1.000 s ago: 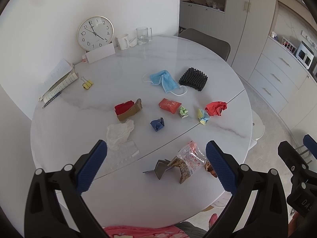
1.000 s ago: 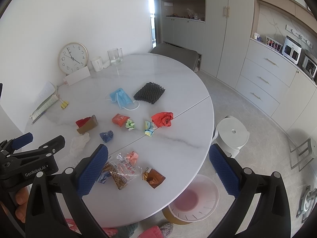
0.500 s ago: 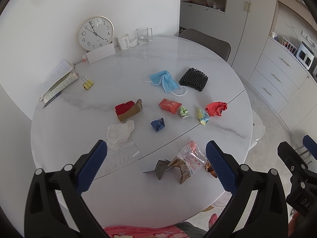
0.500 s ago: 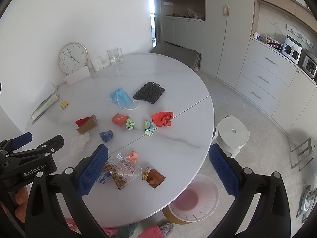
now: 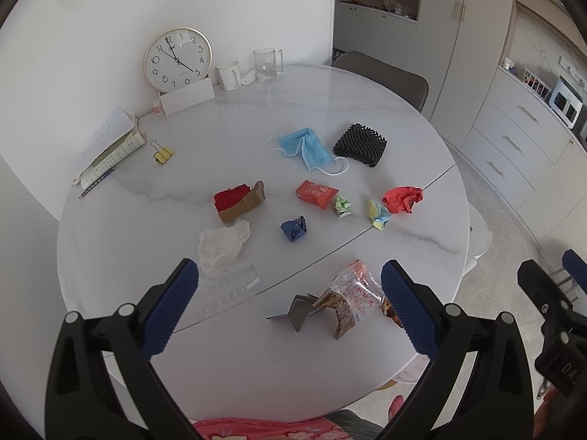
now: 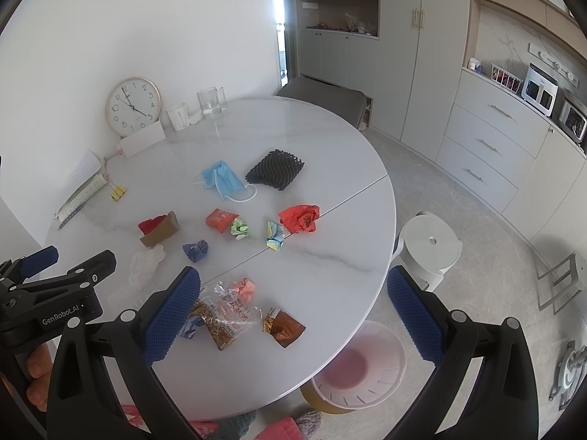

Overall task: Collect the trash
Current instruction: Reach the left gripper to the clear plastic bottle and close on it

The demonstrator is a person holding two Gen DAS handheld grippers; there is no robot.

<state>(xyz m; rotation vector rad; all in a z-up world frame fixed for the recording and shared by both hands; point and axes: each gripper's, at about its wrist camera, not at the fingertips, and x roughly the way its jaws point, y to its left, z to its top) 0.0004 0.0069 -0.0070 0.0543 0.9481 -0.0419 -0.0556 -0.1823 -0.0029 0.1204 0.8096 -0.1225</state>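
Trash lies scattered on the round white marble table [image 5: 227, 359]: a blue face mask [image 5: 305, 146], a black foam net [image 5: 361, 145], a crumpled red paper [image 5: 403, 198], an orange packet [image 5: 315, 193], a blue paper wad [image 5: 293, 228], a white tissue [image 5: 223, 242] and a clear snack bag [image 5: 350, 299]. My left gripper [image 5: 290, 306] hovers open above the table's near edge, holding nothing. My right gripper [image 6: 293, 311] is open and empty too, over the near right edge, above a brown wrapper [image 6: 283, 327]. A pink-lined bin [image 6: 357, 365] stands on the floor under that edge.
A clock [image 5: 178, 59], a white mug [image 5: 228, 75], a glass mug [image 5: 266, 64], papers [image 5: 106, 146] and a yellow binder clip [image 5: 163, 154] sit at the table's far side. A white stool [image 6: 429, 247] stands right of the table, a grey chair [image 6: 323, 93] behind it.
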